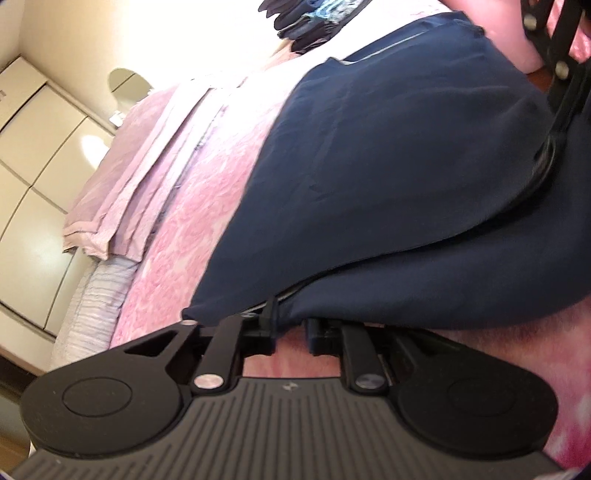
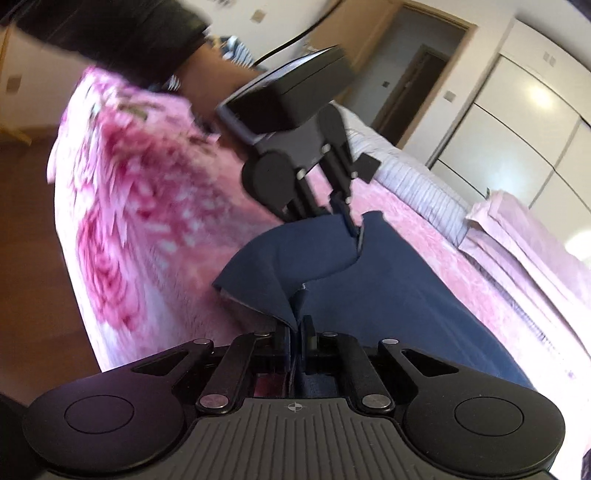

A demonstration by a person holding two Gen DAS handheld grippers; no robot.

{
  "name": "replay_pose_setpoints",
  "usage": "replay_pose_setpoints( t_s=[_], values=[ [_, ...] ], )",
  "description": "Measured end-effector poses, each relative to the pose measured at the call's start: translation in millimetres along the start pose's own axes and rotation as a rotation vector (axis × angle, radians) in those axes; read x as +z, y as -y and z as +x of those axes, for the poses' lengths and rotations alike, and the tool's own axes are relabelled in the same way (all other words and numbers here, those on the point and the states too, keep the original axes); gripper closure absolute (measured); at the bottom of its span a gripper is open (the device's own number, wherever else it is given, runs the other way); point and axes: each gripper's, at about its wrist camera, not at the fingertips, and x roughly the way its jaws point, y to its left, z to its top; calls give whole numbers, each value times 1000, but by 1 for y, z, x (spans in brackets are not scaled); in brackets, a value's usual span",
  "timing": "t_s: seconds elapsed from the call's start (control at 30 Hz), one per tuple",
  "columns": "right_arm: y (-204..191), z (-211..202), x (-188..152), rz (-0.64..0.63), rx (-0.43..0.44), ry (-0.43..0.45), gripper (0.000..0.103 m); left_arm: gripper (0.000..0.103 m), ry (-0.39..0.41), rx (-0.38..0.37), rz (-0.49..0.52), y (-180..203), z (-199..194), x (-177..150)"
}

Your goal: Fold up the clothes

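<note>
A navy blue garment (image 1: 388, 177) lies spread across the pink patterned bed cover (image 1: 192, 240). At the bottom of the left wrist view my left gripper (image 1: 291, 319) is shut on the garment's near edge, and cloth drapes over its fingertips. The right wrist view shows the same garment (image 2: 388, 295) with one corner lifted and folded over. My right gripper (image 2: 295, 330) is shut on that corner. Beyond it, my left gripper (image 2: 351, 225) pinches the far edge. The right tool's black linkage (image 1: 561, 66) shows at the top right of the left wrist view.
Folded pale pink cloths (image 1: 122, 206) (image 2: 524, 236) lie stacked on the bed. A pile of dark clothes (image 1: 306, 22) sits farther along. White wardrobe doors (image 2: 517, 122) stand beside the bed. Brown floor (image 2: 29, 258) lies past the bed edge. A person's dark sleeve (image 2: 110, 29) is above.
</note>
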Motion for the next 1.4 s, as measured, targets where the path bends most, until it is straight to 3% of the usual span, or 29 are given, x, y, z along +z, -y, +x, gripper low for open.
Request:
replay_pose_setpoints(
  t_s=[0.2, 0.33, 0.47, 0.6, 0.73, 0.83, 0.93, 1.03, 1.3, 1.4],
  values=[
    [30, -21, 10, 132, -10, 63, 100, 97, 35, 46, 7, -8, -3, 13],
    [72, -50, -6, 311, -61, 141, 100, 99, 52, 84, 33, -21, -5, 43],
    [115, -79, -22, 492, -114, 221, 100, 99, 94, 137, 66, -40, -1, 99],
    [159, -111, -50, 680, -171, 294, 100, 99, 158, 170, 138, -43, 15, 175],
    [190, -130, -100, 841, -220, 297, 100, 98, 191, 130, 218, -25, 58, 245],
    [204, -128, -141, 980, -221, 249, 100, 94, 157, 44, 247, 2, 104, 275],
    [209, -124, -173, 1095, -201, 190, 100, 84, 131, -20, 236, 21, 129, 280],
    [210, -123, -190, 1161, -172, 163, 100, 73, 139, -61, 161, 16, 124, 271],
    [215, -122, -200, 1242, -125, 171, 100, 70, 31, -34, -180, -50, 103, 203],
    [211, -125, -196, 1244, -121, 170, 100, 69, 24, -73, -302, -77, 105, 184]
  ],
)
